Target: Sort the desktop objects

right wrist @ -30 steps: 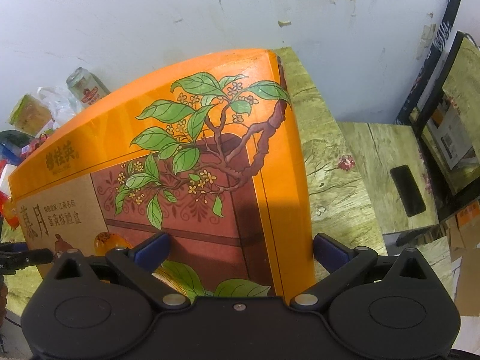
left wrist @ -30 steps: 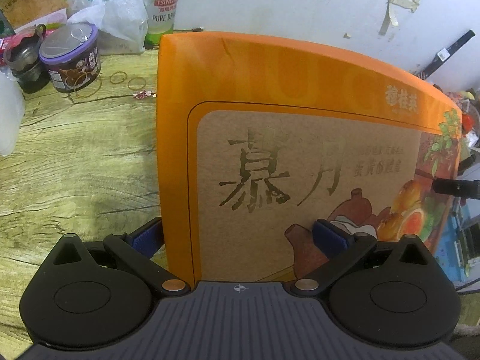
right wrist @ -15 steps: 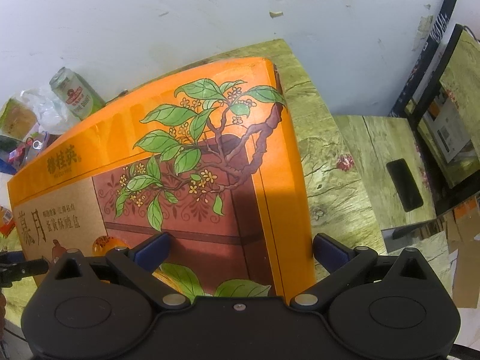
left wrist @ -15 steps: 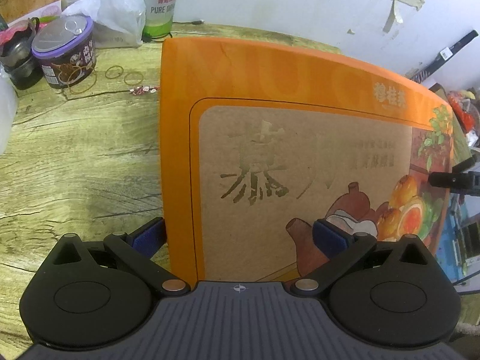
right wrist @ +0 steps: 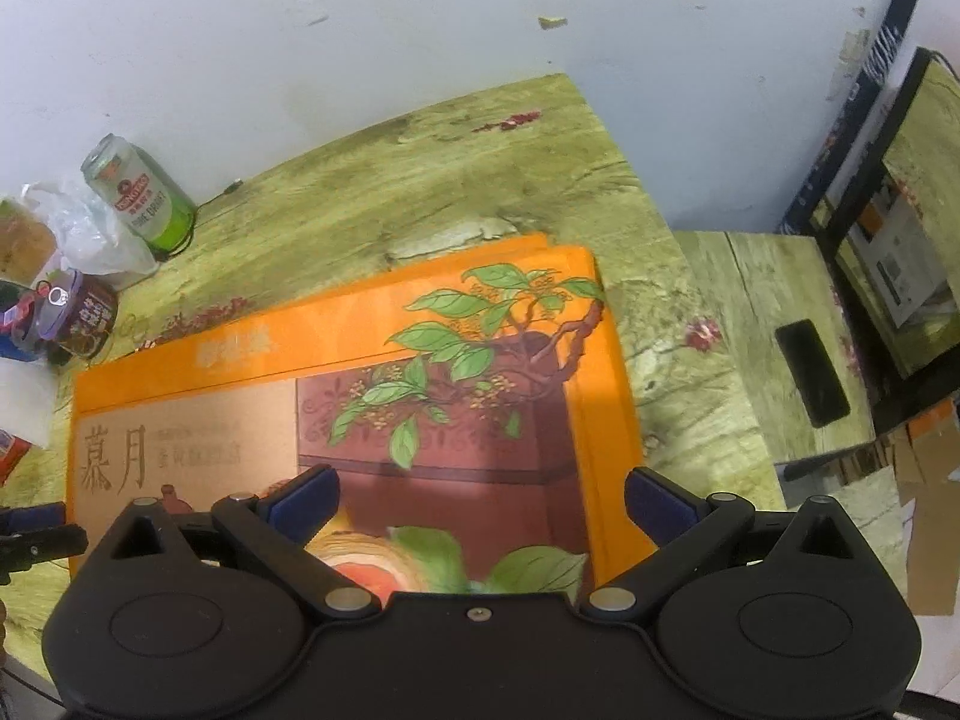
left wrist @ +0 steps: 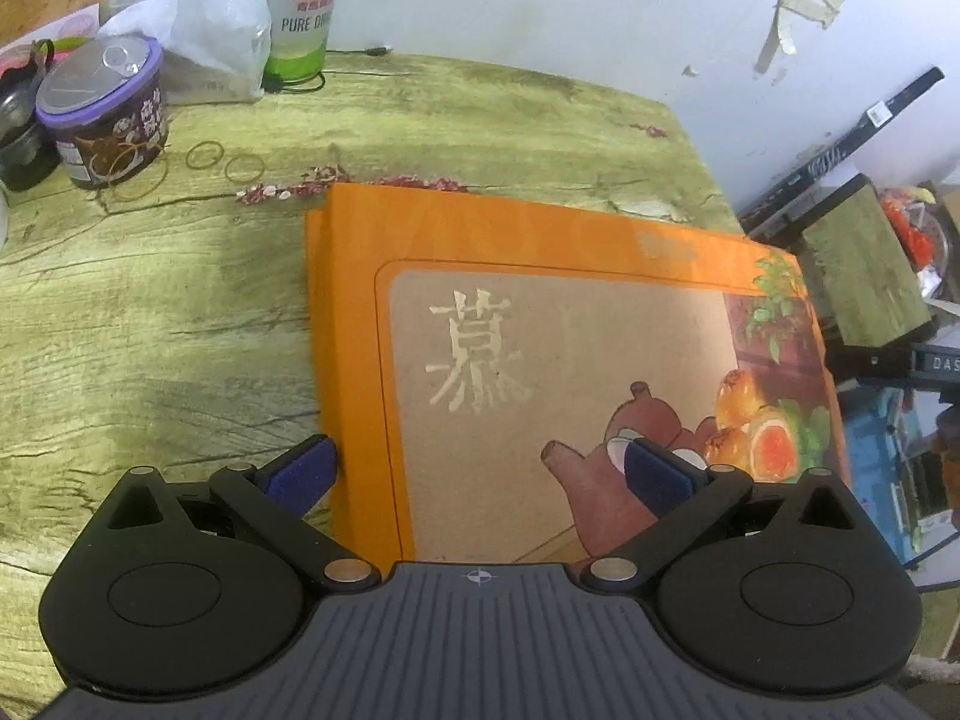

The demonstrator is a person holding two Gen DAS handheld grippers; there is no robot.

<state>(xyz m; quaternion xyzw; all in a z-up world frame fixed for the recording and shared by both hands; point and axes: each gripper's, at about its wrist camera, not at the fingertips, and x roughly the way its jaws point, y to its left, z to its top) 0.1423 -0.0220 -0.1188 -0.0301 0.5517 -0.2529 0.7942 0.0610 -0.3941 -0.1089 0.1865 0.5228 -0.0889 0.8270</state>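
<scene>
The green wood-grain table [left wrist: 150,312] stood against a white wall [right wrist: 300,30]. A beer can [right wrist: 141,198] and purple-lidded tub [left wrist: 105,114] sat at the back. The orange box [left wrist: 540,330] lay flat; left gripper [left wrist: 477,471] and right gripper [right wrist: 480,498] straddled its corners, spread wide.

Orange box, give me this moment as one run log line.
orange box: flat on table | left gripper: open, astride left edge | right gripper: open, astride right edge | can: upright by wall
</scene>
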